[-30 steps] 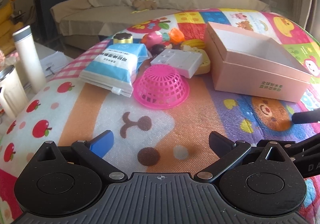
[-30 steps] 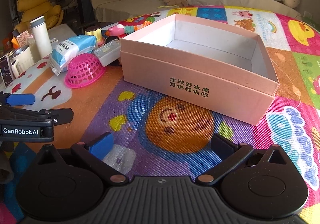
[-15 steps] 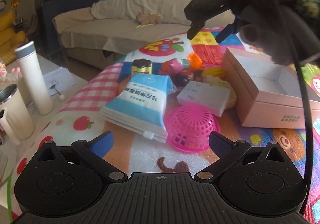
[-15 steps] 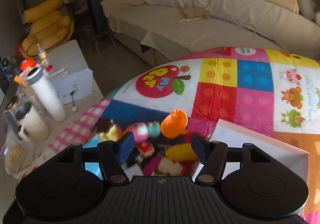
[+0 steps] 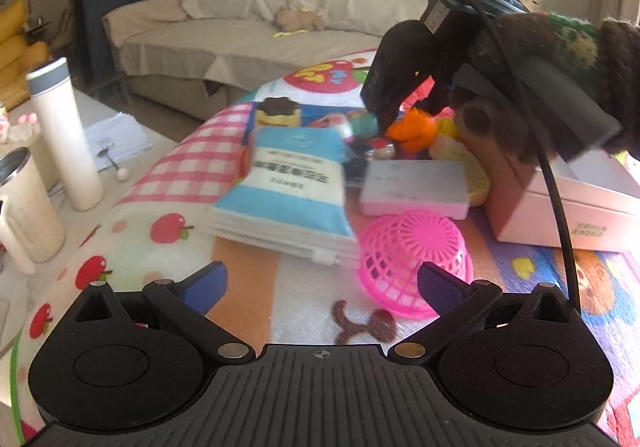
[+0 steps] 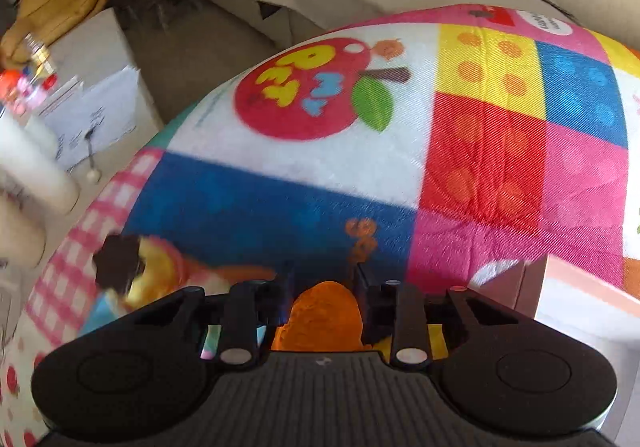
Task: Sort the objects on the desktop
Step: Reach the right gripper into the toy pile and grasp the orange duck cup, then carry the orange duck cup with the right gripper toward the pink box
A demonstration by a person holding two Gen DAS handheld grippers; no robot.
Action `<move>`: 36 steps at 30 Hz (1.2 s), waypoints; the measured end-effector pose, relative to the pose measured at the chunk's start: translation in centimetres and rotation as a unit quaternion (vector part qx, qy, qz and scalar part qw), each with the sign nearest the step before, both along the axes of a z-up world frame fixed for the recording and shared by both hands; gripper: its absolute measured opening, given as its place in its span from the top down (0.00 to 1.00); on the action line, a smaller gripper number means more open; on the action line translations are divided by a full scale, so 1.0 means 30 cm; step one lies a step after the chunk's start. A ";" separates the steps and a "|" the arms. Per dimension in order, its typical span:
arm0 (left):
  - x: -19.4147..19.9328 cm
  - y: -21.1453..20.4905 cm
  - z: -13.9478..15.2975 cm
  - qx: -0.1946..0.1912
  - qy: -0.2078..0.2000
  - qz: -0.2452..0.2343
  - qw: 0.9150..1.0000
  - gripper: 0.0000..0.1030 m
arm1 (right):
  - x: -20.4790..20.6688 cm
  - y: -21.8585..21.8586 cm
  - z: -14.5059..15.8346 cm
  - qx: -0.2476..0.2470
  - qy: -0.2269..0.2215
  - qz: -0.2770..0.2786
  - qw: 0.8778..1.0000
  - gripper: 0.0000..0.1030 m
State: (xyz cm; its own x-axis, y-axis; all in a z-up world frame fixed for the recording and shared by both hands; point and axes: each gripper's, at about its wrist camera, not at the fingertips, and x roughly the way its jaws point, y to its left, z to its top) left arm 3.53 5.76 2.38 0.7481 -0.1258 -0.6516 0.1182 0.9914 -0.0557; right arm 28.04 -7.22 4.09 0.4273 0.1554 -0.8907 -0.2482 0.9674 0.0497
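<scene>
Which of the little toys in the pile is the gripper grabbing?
The orange toy. It sits between the right gripper's fingers, while the other small toys in the pile lie untouched beside it.

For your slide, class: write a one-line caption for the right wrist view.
Right gripper closes on an orange toy above the patchwork play mat.

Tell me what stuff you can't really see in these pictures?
- Orange toy: right wrist view, mostly hidden between the right tongs; its shape is unclear.
- Small toys behind the blue-and-white packet: left wrist view, partly covered by the right tongs, too blurred to name.
- Pink box: left wrist view, its inside hidden by the person's hand.
- Dark-topped toy: right wrist view, motion-blurred.
</scene>
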 end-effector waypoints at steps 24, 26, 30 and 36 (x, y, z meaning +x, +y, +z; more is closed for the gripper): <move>-0.286 0.045 0.026 0.096 0.013 0.007 0.995 0.00 | -0.810 -0.010 0.017 0.062 -0.159 0.121 0.978 0.37; -0.293 0.051 0.033 0.084 0.012 0.008 0.996 0.00 | -0.845 -0.044 0.009 0.070 -0.153 0.124 0.978 0.40; -0.270 0.004 0.036 0.062 0.005 -0.008 0.998 0.00 | -0.932 -0.178 0.012 0.090 -0.130 0.134 0.978 0.40; -0.190 -0.129 0.012 0.068 0.014 -0.025 0.997 0.00 | -0.955 -0.304 0.030 0.044 -0.150 0.066 0.986 0.40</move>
